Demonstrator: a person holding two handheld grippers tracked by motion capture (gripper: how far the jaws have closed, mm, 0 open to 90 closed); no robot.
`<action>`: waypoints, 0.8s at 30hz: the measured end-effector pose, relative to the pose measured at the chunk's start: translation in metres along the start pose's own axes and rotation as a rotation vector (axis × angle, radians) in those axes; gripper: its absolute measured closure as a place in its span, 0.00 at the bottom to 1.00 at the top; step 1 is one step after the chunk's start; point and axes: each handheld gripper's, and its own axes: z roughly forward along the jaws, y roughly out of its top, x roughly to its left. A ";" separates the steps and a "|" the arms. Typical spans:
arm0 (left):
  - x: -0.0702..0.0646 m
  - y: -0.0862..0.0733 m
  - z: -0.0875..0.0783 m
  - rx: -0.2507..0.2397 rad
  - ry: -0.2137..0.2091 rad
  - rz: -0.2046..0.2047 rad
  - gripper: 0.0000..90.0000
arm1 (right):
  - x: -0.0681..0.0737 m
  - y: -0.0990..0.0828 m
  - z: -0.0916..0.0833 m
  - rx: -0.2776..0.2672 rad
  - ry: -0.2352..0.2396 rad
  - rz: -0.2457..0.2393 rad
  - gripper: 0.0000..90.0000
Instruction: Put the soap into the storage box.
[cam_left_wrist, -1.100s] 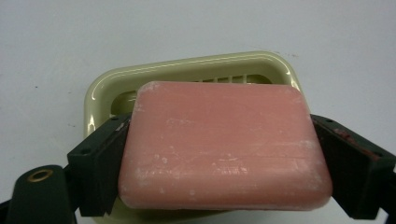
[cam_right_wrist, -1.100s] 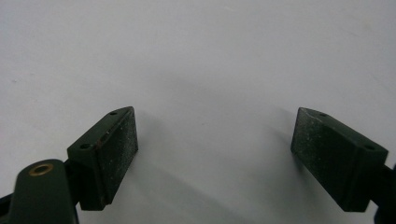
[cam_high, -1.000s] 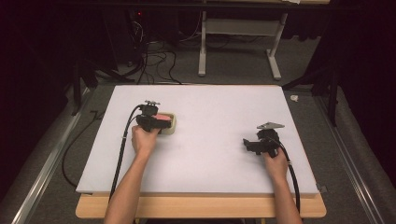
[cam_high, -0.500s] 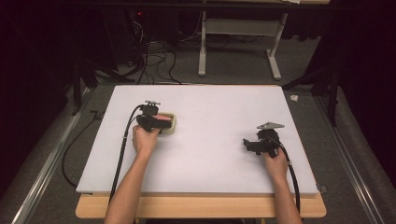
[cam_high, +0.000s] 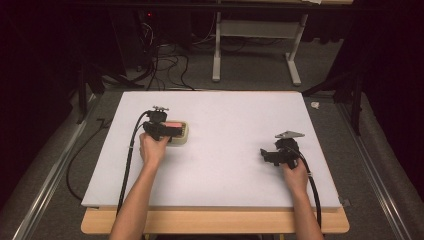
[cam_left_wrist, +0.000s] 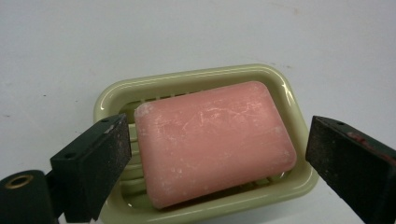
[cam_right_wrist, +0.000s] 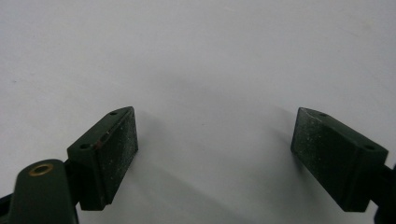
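Pink soap (cam_left_wrist: 215, 142) lies between left gripper (cam_left_wrist: 215, 163), just opened, seemingly untouched.

One pink soap bar (cam_left_wrist: 215, 142), lying in one pale green soap dish (cam_left_wrist: 280, 77), left side of one white table (cam_high: 235, 135). Two grippers: left gripper (cam_high: 172, 131), right gripper (cam_high: 266, 154). Two forearms near edge.

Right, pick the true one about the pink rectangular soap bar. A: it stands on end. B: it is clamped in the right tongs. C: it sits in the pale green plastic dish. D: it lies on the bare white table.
C: the pink rectangular soap bar lies flat inside the pale green plastic dish, between the open left tongs, untouched by either pad.
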 end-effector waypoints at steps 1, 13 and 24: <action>0.000 0.000 -0.001 0.000 0.001 0.004 0.08 | 0.000 0.000 0.000 0.000 0.000 0.000 0.17; -0.004 0.001 -0.024 -0.048 -0.027 0.035 0.10 | 0.000 0.000 0.000 0.000 0.000 0.000 0.17; -0.012 -0.004 -0.039 -0.084 -0.046 0.063 0.11 | 0.000 0.000 0.000 0.000 0.000 0.000 0.17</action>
